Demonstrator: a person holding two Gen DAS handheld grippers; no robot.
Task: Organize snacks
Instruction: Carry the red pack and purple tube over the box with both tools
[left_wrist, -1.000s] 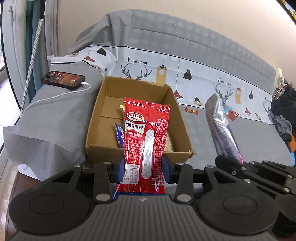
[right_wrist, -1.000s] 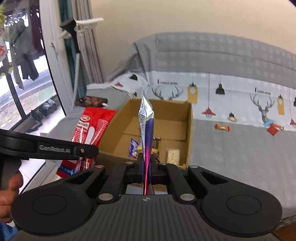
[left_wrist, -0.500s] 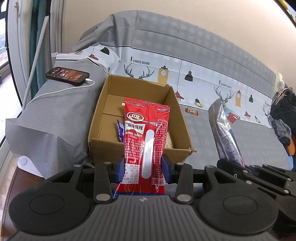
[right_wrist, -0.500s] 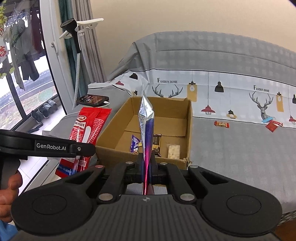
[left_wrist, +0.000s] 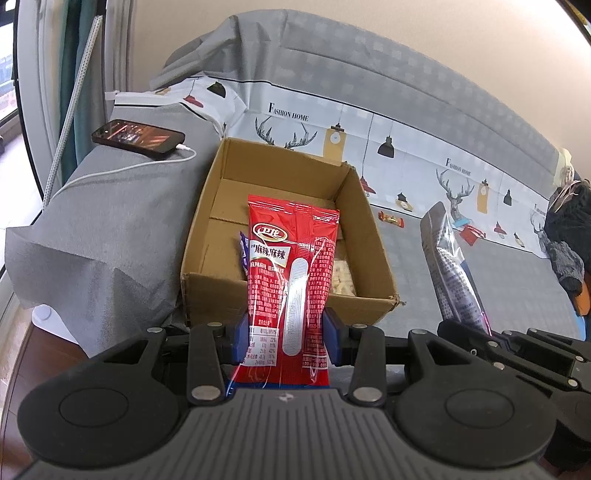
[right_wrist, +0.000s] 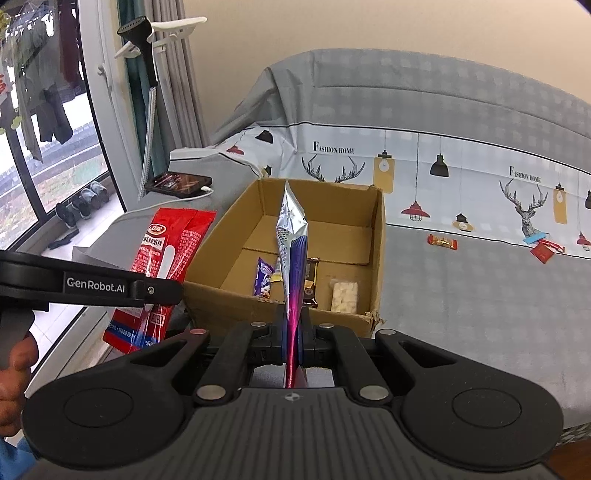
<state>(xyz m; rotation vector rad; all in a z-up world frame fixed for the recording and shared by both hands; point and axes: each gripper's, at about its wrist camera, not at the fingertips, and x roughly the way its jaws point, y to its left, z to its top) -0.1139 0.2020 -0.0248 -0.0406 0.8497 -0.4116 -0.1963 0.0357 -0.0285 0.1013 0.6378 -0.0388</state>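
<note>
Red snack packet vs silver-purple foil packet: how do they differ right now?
The red snack packet sits in the left gripper, jaws spread wide across its flat printed face. The silver-purple foil packet sits in the right gripper, jaws nearly shut on it, edge-on to that camera. Both stand upright, just short of the open cardboard box.

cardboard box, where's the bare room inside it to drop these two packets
The cardboard box is bare across its far half, from the flap seam to the back wall. The near strip is crowded: purple candy, dark wrapper and pale nougat bar. Both the red packet and the silver packet are held short of the near wall.
</note>
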